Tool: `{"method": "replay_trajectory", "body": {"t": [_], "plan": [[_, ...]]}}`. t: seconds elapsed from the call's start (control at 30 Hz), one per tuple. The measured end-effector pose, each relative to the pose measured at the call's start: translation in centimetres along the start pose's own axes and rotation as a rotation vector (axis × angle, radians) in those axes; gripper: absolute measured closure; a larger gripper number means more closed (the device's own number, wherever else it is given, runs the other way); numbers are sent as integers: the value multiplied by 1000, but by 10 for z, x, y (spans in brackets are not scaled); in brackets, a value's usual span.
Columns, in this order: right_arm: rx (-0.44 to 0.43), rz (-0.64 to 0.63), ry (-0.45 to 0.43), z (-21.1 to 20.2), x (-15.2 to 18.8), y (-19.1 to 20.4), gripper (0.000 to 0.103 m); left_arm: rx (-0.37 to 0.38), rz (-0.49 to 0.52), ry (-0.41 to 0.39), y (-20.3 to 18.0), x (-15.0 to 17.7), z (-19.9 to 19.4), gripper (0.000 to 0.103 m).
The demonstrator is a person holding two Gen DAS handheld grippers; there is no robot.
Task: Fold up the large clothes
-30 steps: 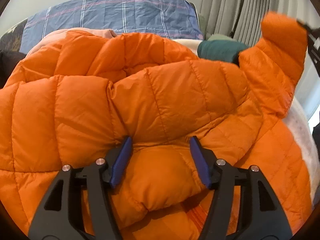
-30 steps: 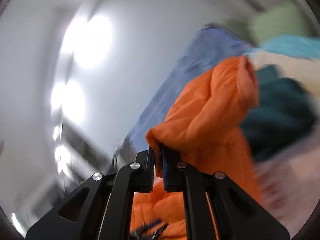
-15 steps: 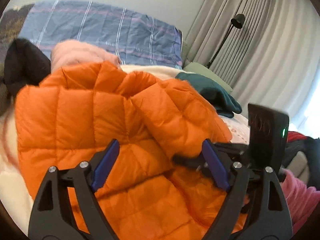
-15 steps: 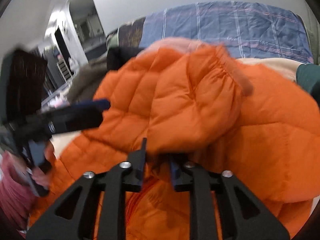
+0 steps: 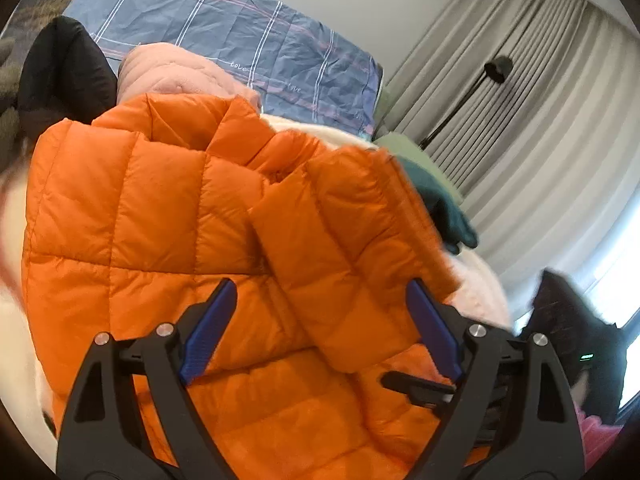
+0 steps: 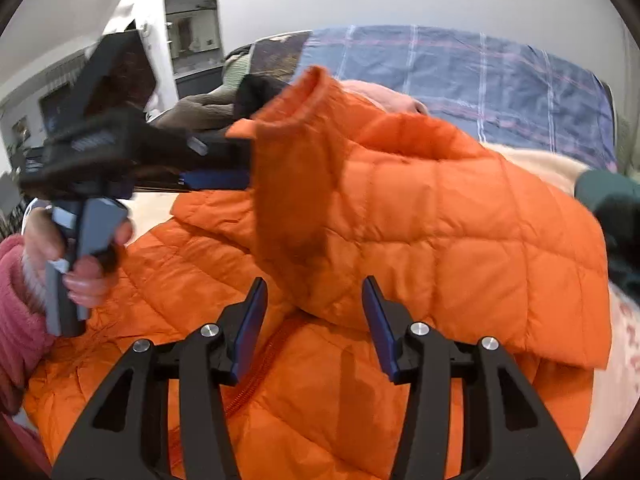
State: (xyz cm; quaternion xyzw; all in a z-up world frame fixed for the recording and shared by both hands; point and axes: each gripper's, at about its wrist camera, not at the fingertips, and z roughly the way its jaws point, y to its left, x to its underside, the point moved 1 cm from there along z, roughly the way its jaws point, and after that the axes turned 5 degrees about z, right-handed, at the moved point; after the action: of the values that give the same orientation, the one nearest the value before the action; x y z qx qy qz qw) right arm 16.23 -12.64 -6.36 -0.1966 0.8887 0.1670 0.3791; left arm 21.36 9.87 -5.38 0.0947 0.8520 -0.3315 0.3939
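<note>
An orange quilted puffer jacket lies spread on the bed and fills both views. One sleeve is folded across the body toward the middle, its cuff blurred. My left gripper is open and empty just above the jacket, the folded sleeve lying between and beyond its fingers. My right gripper is open and empty, its blue pads either side of the sleeve's lower edge. The left gripper also shows at the left of the right wrist view, held in a hand.
A blue checked pillow stands at the head of the bed. A pink garment, a black one and a dark green one lie beyond the jacket. Curtains and a floor lamp stand at the right.
My right gripper carried the sleeve across over the jacket body and opened, letting it go. My left gripper has lifted back from the jacket and stayed open.
</note>
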Motion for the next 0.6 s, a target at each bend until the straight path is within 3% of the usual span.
{"method": "replay_trajectory", "body": {"t": [0.13, 0.3, 0.33, 0.4, 0.43, 0.5, 0.6], "plan": [[1, 35, 22, 2, 5, -7, 53, 88, 8, -27, -9, -1, -15, 10], [3, 33, 55, 7, 10, -2, 53, -13, 24, 56, -13, 3, 4, 12], [2, 25, 55, 7, 11, 0, 53, -66, 48, 57, -13, 5, 8, 17], [1, 14, 45, 3, 10, 2, 53, -132, 105, 95, -12, 6, 19, 78], [1, 13, 21, -3, 9, 2, 53, -152, 104, 113, -10, 5, 22, 94], [12, 13, -50, -21, 3, -1, 53, -183, 100, 78, -8, -5, 17, 95], [103, 28, -189, -54, -17, -19, 53, -236, 177, -49, -18, -34, -18, 95]]}}
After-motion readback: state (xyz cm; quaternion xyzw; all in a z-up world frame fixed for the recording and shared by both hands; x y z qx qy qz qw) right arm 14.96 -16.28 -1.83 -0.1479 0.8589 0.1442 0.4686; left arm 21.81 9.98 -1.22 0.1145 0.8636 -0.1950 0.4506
